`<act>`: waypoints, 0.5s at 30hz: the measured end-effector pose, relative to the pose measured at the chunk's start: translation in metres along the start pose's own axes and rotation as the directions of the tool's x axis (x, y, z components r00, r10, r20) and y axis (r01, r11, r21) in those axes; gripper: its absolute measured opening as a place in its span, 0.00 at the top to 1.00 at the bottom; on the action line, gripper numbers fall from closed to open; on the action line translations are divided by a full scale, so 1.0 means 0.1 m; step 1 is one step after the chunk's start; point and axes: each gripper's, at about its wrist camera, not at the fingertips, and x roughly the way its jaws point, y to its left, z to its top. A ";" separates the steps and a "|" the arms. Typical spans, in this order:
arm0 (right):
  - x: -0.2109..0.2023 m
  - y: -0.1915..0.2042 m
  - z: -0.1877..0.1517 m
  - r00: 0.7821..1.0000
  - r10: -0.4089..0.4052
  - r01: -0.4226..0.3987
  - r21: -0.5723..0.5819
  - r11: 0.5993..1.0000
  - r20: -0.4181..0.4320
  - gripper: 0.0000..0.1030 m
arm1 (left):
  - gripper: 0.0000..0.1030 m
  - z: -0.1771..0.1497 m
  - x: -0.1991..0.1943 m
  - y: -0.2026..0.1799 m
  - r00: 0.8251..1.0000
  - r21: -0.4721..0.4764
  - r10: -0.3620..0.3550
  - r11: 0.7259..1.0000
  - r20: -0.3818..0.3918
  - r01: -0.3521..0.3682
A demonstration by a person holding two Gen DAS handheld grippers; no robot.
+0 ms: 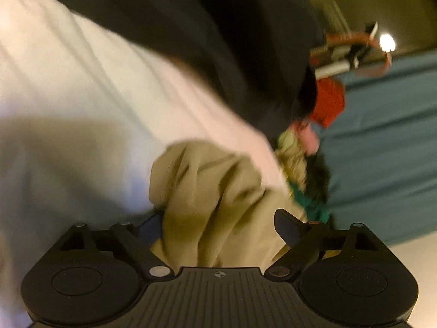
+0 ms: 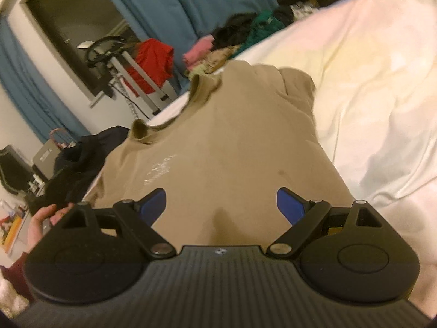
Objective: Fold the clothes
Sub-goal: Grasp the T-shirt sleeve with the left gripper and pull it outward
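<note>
A tan T-shirt [image 2: 218,142] lies on the white bed [image 2: 368,95], collar toward the far left and a faint white print on its chest. My right gripper [image 2: 221,205] hovers low over the shirt's lower part with its blue-padded jaws wide apart and nothing between them. In the left wrist view the same tan shirt [image 1: 213,191] is bunched up in front of my left gripper [image 1: 221,227]; its jaws stand apart with cloth bulging between them. The view is blurred by motion.
A dark garment [image 1: 218,41] lies on the white bedding [image 1: 68,109]. A pile of pink, green, black and patterned clothes [image 2: 232,43] sits at the bed's far edge. Teal curtains [image 2: 169,2], a red cloth on a stand [image 2: 150,65] and a hand [image 2: 41,224] are off to the left.
</note>
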 end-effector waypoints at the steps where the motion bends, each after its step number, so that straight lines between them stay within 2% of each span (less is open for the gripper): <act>1: 0.02 -0.01 0.01 1.000 0.005 -0.005 0.009 1.000 0.000 0.13 | 0.41 0.04 -0.01 0.00 1.000 0.008 0.011 1.000 0.019 -0.011; 3: 0.03 0.01 0.01 1.000 0.009 -0.009 0.006 1.000 0.009 0.13 | 0.74 0.12 -0.08 0.02 0.998 0.036 0.026 0.999 0.055 -0.028; 5: 0.02 0.03 0.01 1.000 0.002 -0.002 -0.006 1.000 0.012 0.13 | 0.97 0.20 -0.17 0.04 0.995 0.062 0.038 0.997 0.091 -0.044; 12: -0.06 0.05 0.01 1.000 -0.001 0.001 0.002 1.000 0.023 0.13 | 0.97 0.50 -0.71 -0.03 0.982 0.221 0.028 0.973 0.186 -0.070; 15: -0.09 0.07 0.01 0.999 -0.005 0.005 -0.010 1.000 0.034 0.13 | 0.97 0.59 -0.79 -0.18 0.969 0.323 0.083 0.933 0.234 -0.158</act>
